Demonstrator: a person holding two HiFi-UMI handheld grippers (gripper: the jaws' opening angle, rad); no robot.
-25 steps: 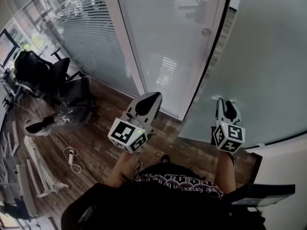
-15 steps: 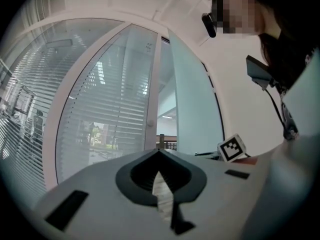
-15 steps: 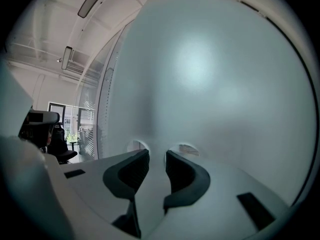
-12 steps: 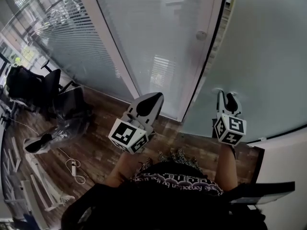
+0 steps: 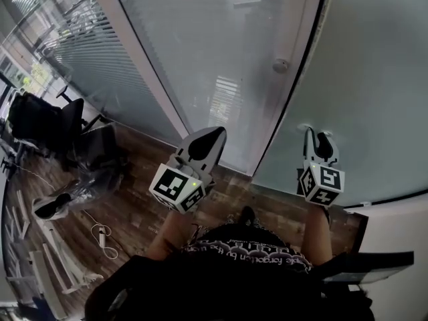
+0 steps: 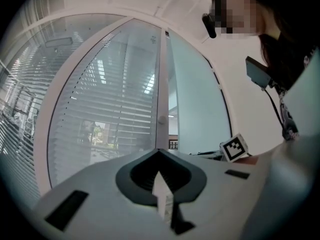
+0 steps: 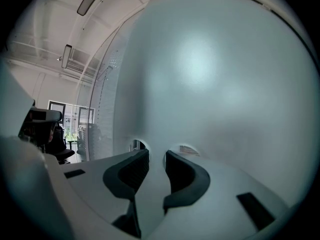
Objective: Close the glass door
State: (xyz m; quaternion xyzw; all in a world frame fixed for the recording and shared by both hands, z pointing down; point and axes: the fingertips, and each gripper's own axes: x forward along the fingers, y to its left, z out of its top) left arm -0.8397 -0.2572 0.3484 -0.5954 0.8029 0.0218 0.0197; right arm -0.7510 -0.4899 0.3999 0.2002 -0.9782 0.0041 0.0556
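So the tall frosted glass door (image 5: 374,72) takes up the right side of the room and isn't shut. There's a dark gap between its edge and the white door post (image 5: 297,25), which has a small round silver knob (image 5: 281,65) on it.

The right gripper (image 5: 315,136) has its jaws spread a bit with nothing in between, tips right up against the frosted face. The left gripper (image 5: 212,134) is pressed together and empty, out in front of the clear glass wall with white blinds (image 5: 214,59).

The brown wood-plank floor (image 5: 134,199) runs under everything. Black office chairs (image 5: 50,122) are parked off to the left by the windows, and a white power strip (image 5: 100,235) with its cable lies on the planks near them.
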